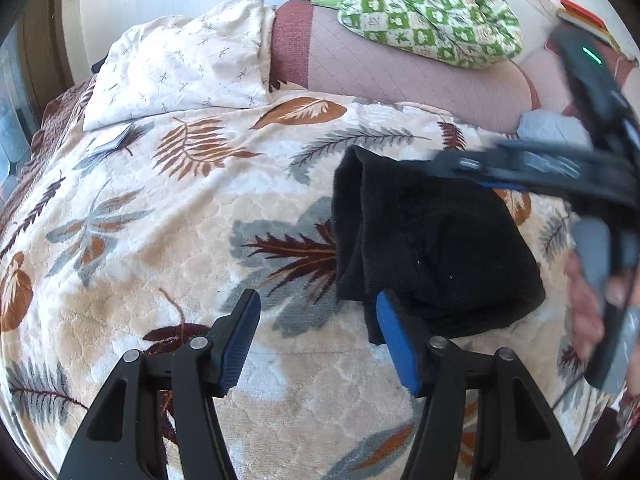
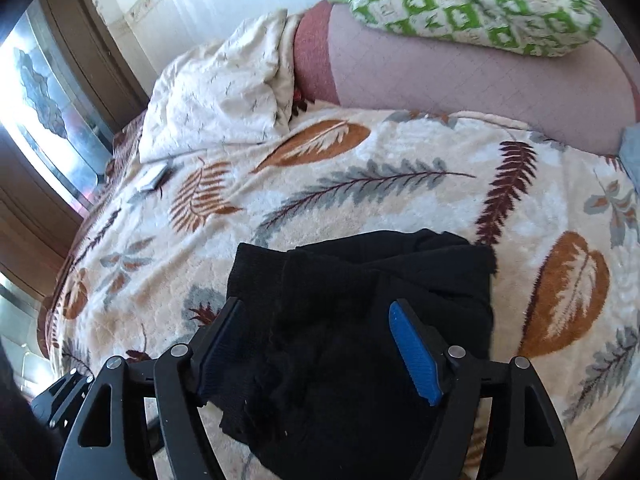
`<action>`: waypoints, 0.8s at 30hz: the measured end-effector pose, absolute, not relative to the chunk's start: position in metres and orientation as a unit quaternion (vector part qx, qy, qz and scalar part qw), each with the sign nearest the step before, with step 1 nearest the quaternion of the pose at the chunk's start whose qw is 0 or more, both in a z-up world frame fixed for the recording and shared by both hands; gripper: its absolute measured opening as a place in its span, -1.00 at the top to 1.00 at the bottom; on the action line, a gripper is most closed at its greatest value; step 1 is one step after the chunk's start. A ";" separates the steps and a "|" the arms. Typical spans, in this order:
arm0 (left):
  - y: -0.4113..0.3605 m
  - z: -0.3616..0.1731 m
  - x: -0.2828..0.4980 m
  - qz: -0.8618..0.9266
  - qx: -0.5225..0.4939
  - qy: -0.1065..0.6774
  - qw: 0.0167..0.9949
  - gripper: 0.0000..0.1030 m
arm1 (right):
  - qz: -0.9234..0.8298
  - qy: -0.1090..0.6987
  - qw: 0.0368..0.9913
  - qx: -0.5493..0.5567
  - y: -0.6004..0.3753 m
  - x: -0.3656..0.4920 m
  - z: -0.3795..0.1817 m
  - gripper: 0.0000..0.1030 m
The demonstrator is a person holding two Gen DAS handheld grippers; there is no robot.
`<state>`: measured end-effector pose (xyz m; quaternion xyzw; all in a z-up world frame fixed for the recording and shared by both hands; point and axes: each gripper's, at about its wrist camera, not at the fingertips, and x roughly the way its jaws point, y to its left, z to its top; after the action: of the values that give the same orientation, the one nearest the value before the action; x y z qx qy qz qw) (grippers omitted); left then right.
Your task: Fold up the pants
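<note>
We record a bed covered by a cream blanket (image 1: pixel 168 264) printed with rust, grey and maroon leaves; it fills most of both views. At its far edge we note a quilted mauve headboard cushion (image 1: pixel 400 68), a green-and-white checked quilt (image 1: pixel 432 12) heaped on top of it, and a cream pillow (image 1: pixel 184 68) to the left. A small flat packet (image 1: pixel 110 142) lies on the blanket just in front of the pillow.

The black pants (image 2: pixel 360 320) lie on the blanket in a compact folded bundle, layered edges visible along the left side. In the left wrist view the bundle sits right of centre.

The left gripper (image 1: pixel 318 336) stands with jaws spread wide over the blanket; its right finger (image 1: pixel 396 344) is at the near left corner of the pants, contact not determinable, and nothing is held between the pads.

The right gripper (image 2: pixel 320 356) is likewise spread wide, positioned over the bundle with fabric showing between its fingers but not clamped. In the left wrist view it appears blurred at the bundle's far right.
</note>
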<state>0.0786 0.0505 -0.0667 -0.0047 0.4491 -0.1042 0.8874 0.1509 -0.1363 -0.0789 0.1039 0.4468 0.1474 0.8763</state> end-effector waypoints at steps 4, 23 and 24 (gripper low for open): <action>0.058 -0.059 0.091 -0.105 -0.036 0.452 0.885 -0.18 | 0.097 0.421 0.893 0.123 -0.185 0.105 -0.077 -0.54; 0.031 -0.107 0.089 -0.108 -0.012 0.510 0.853 -0.49 | -0.004 0.401 0.909 0.112 -0.219 0.047 -0.107 -0.61; 0.036 -0.107 0.083 -0.108 -0.018 0.510 0.853 -0.49 | 0.005 0.395 0.912 0.111 -0.213 0.043 -0.104 -0.62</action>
<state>0.0833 0.0356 -0.1073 -0.0178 0.5098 -0.1080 0.8533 0.0434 -0.2128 -0.1039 0.1111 0.3950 0.0051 0.9119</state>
